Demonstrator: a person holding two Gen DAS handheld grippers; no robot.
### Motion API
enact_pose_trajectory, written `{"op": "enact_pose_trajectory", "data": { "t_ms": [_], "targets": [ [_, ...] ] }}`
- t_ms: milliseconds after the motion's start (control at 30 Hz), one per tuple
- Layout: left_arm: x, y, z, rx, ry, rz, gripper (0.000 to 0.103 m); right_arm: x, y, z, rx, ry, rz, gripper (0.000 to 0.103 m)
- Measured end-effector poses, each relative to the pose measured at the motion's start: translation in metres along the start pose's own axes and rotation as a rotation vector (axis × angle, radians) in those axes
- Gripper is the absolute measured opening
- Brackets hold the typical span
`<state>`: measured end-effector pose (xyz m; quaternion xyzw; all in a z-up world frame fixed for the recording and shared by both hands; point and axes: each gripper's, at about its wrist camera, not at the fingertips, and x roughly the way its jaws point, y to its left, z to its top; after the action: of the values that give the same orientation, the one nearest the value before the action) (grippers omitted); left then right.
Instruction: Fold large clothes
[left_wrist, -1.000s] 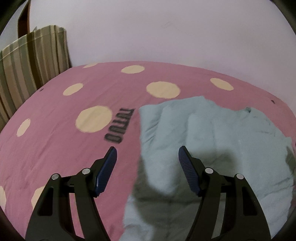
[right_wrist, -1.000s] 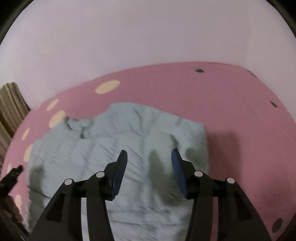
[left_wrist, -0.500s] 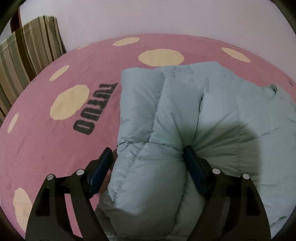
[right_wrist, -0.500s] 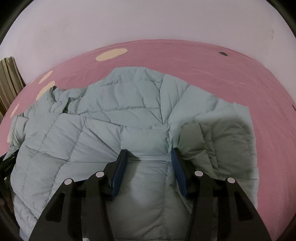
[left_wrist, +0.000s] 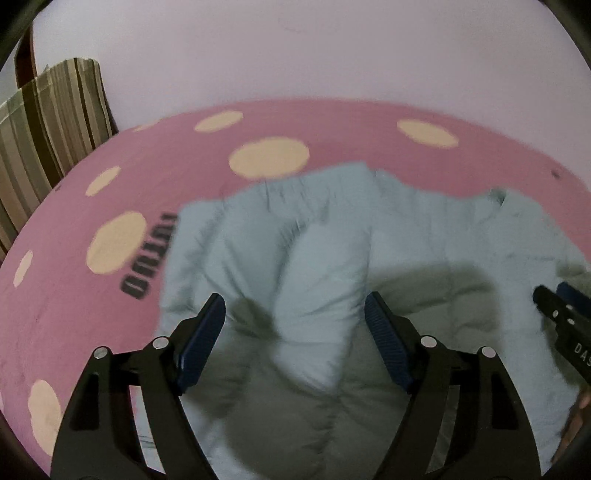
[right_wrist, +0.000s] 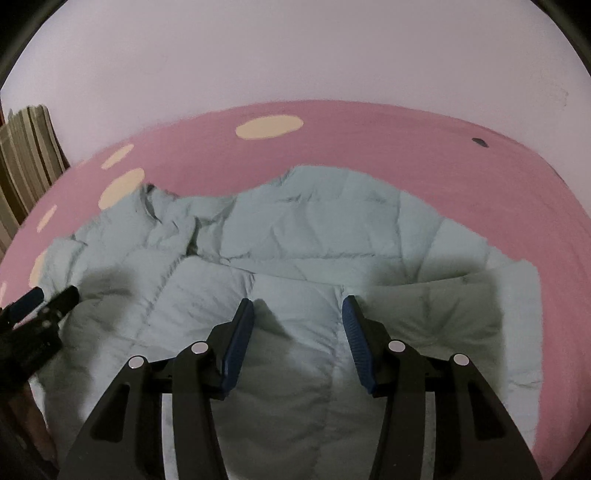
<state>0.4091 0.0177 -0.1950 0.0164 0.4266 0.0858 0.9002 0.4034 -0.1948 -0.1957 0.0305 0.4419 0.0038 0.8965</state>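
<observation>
Wall (left_wrist: 295, 55): plain pale, fills the top of both views.
Bed (left_wrist: 74, 314): pink cover with cream dots and dark lettering at 9 o'clock in the left view; it runs from 9 to 3 o'clock behind the jacket.
Jacket (right_wrist: 314, 229): pale blue-green, quilted and puffy, spread on the bed; it fills the centre and 6 o'clock of both views. Its collar (right_wrist: 155, 199) lies bunched at 10 o'clock in the right view. A ridge of it rises between the left fingers.
Pillow (left_wrist: 48, 122): striped, at 10 o'clock in the left view, at the bed's edge.
Left gripper (left_wrist: 293, 314): jaws wide apart, holding nothing, over the jacket's near part; the left view is blurred.
Right gripper (right_wrist: 297, 312): jaws parted, narrower than the left, gripping nothing, over the jacket's near fold.
</observation>
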Motion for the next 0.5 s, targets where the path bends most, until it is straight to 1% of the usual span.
{"op": "enact_pose_trajectory", "data": {
  "t_ms": [100, 200, 233, 300, 333, 367, 400, 433, 500],
  "targets": [
    [0.024, -0.004, -0.011, 0.013, 0.022, -0.003, 0.083, 0.018, 0.002, -0.010, -0.024, 0.011, -0.018, 0.052],
    [0.022, -0.006, -0.008, 0.022, 0.024, 0.016, 0.084, 0.019, 0.007, -0.013, -0.046, -0.007, -0.042, 0.052],
    [0.019, -0.006, -0.006, 0.024, 0.022, 0.017, 0.084, 0.015, 0.006, -0.011, -0.043, -0.011, -0.038, 0.052],
    [0.004, 0.001, -0.001, 0.015, 0.016, -0.007, 0.083, 0.001, 0.000, -0.009, -0.023, -0.016, -0.014, 0.054],
    [-0.004, 0.008, -0.001, 0.000, 0.011, -0.027, 0.083, -0.008, -0.003, -0.009, -0.017, -0.021, -0.002, 0.060],
    [-0.012, 0.015, -0.001, -0.013, 0.002, -0.039, 0.083, -0.019, -0.006, -0.011, -0.018, -0.038, 0.000, 0.063],
    [-0.020, 0.022, -0.003, -0.020, -0.014, -0.037, 0.083, -0.029, -0.010, -0.014, -0.021, -0.060, -0.013, 0.067],
    [-0.025, 0.028, -0.007, -0.017, -0.022, -0.017, 0.083, -0.039, -0.016, -0.019, -0.026, -0.082, -0.043, 0.067],
    [-0.027, 0.037, -0.015, -0.016, -0.012, 0.021, 0.083, -0.048, -0.029, -0.028, -0.019, -0.085, -0.076, 0.067]
  ]
}}
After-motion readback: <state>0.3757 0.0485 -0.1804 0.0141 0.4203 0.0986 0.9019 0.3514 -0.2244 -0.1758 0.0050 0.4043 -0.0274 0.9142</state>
